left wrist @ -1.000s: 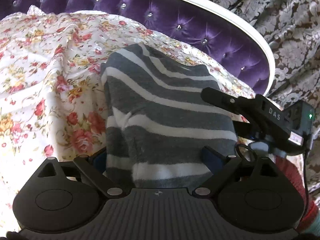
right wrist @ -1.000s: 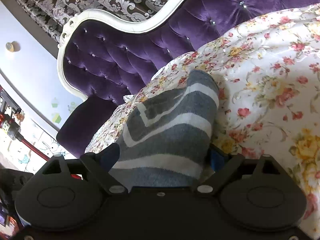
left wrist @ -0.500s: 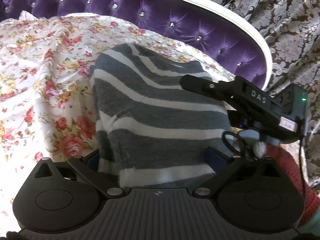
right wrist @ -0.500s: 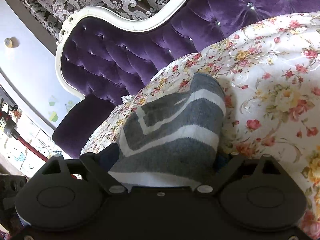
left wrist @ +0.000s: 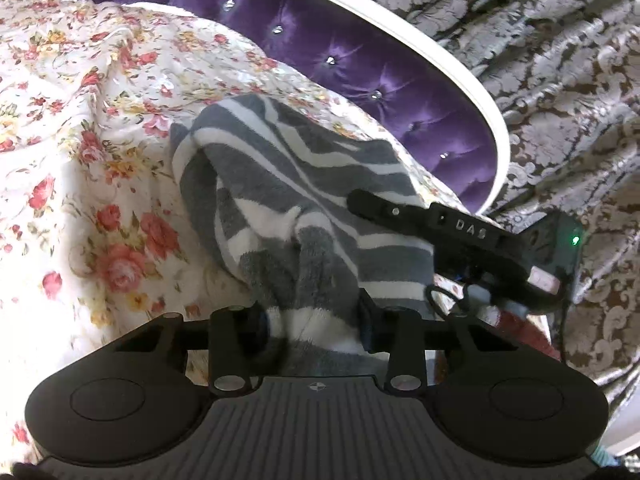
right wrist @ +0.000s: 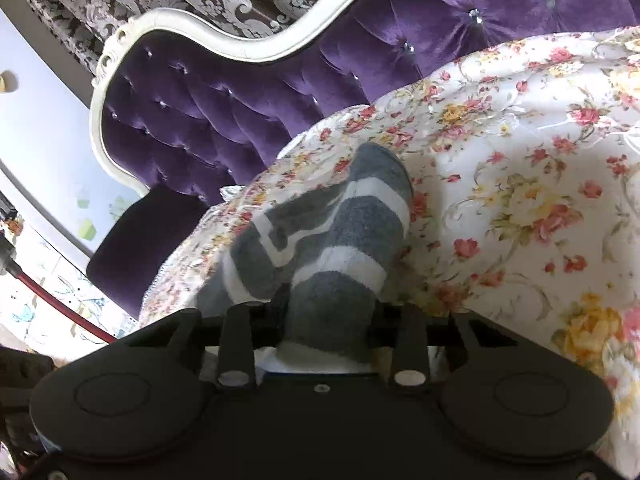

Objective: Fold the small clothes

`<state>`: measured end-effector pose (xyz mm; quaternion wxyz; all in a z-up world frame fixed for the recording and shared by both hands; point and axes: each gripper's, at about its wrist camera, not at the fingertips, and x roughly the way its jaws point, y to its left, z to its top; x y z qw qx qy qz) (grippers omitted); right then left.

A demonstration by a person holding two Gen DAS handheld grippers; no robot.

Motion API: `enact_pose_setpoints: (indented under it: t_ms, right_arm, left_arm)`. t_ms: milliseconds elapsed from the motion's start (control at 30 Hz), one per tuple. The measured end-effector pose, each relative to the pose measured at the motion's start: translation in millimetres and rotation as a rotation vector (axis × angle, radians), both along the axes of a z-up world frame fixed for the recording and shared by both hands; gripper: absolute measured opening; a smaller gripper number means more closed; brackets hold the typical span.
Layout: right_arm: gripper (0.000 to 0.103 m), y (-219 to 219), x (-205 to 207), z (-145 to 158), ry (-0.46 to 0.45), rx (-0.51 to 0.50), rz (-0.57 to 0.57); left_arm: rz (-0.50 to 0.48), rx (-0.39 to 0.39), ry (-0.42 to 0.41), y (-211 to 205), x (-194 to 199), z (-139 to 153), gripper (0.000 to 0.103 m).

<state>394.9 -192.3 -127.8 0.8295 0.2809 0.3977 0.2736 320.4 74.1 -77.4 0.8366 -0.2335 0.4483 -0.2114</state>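
Purple tufted velvet headboard point(left wrist: 360, 68) with a white curved frame runs across the back, patterned grey damask curtains point(left wrist: 560, 80) behind it, and a white bedsheet covered in red and yellow roses point(left wrist: 80, 160) spreads over the bed.

On the sheet lies the fuzzy grey-and-white striped garment point(left wrist: 304, 200), a small soft knit piece, bunched up and puckered at the near end. In the left wrist view the left gripper point(left wrist: 316, 320) has just been closing and now pinches the near hem of the striped fabric, jaws narrowed with the cloth gathered between them. Further right in that same view, the right gripper point(left wrist: 440, 232) comes in from the side, its black body lying against the garment's right edge.

From the right wrist view the same striped piece point(right wrist: 340, 232) stretches away across the floral sheet point(right wrist: 520, 160) toward the headboard point(right wrist: 200, 120). The right gripper point(right wrist: 328, 320) has also just been closing, and its jaws are narrowed on the near end, squeezing the grey fabric between them.
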Motion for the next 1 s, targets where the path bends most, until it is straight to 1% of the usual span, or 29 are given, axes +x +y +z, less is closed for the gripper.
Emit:
enact_pose_setpoints:
  t_ms: [133, 267, 433, 600, 667, 700, 733, 767, 867, 933, 1000]
  right_arm:
    - [0.044, 1, -25, 26, -0.01, -0.044, 0.028]
    - [0.045, -2, -65, 47, 0.007, -0.077, 0.045]
    - [0.045, -10, -124, 58, 0.04, -0.089, 0.052]
    - [0.046, -20, -180, 61, 0.048, -0.076, 0.06]
    - [0.047, -20, -197, 56, 0.046, -0.101, 0.064]
    - [0.048, -20, -203, 53, 0.048, -0.116, 0.058]
    - [0.048, -21, -210, 49, 0.047, -0.132, 0.043]
    - [0.05, -23, -214, 46, 0.038, -0.153, 0.024]
    - [0.057, -30, -226, 40, -0.003, -0.21, -0.05]
    - [0.061, -35, -232, 40, -0.034, -0.221, -0.091]
    - [0.061, -34, -237, 43, -0.071, -0.241, -0.12]
  left_arm:
    - [-0.021, -0.031, 0.005, -8, -28, 6, 0.037]
    - [-0.05, -0.021, 0.0, -19, -69, 18, 0.037]
    - [-0.086, 0.002, -0.011, -31, -128, 31, 0.037]
    - [-0.09, 0.009, 0.003, -25, -170, 6, 0.038]
    - [-0.08, 0.029, 0.024, -22, -184, -8, 0.038]
    - [-0.066, 0.053, 0.03, -20, -190, -15, 0.04]
    - [-0.046, 0.078, 0.025, -17, -196, -20, 0.045]
    - [-0.02, 0.09, 0.018, -13, -200, -26, 0.048]
    - [0.029, 0.083, -0.013, -3, -210, -27, 0.05]
    - [0.041, 0.125, -0.042, -3, -216, -23, 0.054]
    - [0.048, 0.177, -0.083, -4, -228, -19, 0.054]
